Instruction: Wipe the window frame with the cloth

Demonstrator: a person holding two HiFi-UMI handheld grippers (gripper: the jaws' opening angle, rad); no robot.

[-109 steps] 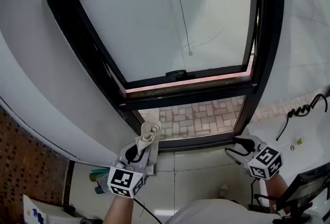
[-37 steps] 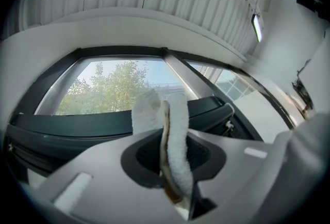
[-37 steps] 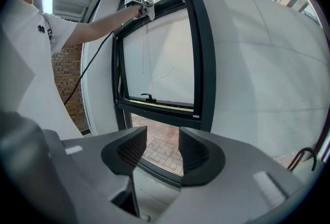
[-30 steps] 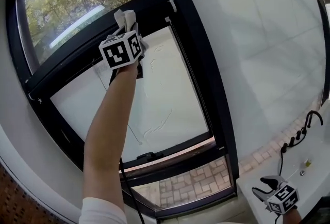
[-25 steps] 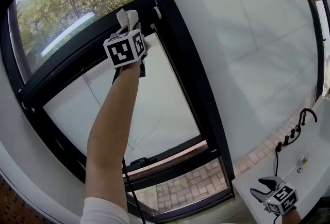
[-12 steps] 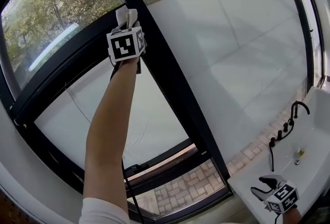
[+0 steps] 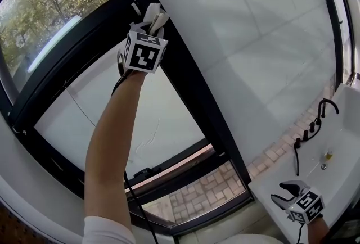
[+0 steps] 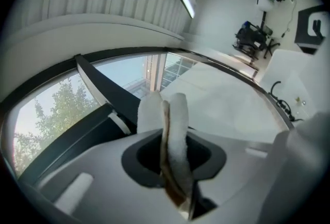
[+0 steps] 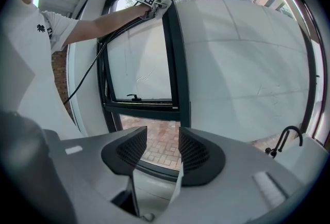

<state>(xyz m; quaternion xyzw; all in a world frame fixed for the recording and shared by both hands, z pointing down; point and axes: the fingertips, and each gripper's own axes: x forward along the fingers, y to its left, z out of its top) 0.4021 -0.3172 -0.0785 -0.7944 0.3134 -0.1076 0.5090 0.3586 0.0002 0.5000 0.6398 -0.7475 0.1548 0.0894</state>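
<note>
My left gripper (image 7: 151, 25) is raised high on an outstretched arm and is shut on a folded white cloth (image 7: 155, 14). The cloth presses against the black window frame (image 7: 185, 85) where the slanted upright bar meets the cross bar. In the left gripper view the cloth (image 8: 164, 117) sticks out between the jaws of the left gripper (image 8: 166, 152), with the frame (image 8: 101, 85) just beyond. My right gripper (image 7: 287, 191) hangs low at the bottom right, open and holding nothing. The right gripper view shows the right gripper (image 9: 162, 149), the frame (image 9: 173, 52) and the far left gripper (image 9: 157, 3).
A white counter (image 7: 340, 147) with a black faucet (image 7: 324, 107) lies at the right, beside my right gripper. A black window handle (image 7: 145, 171) sits on the lower sash. A black cable (image 7: 133, 203) hangs down along my left arm. Brick paving shows through the lowest pane.
My left gripper with the cloth has slid right along the cross bar to the upright bar and tilted. The right gripper has stayed low at the bottom right.
</note>
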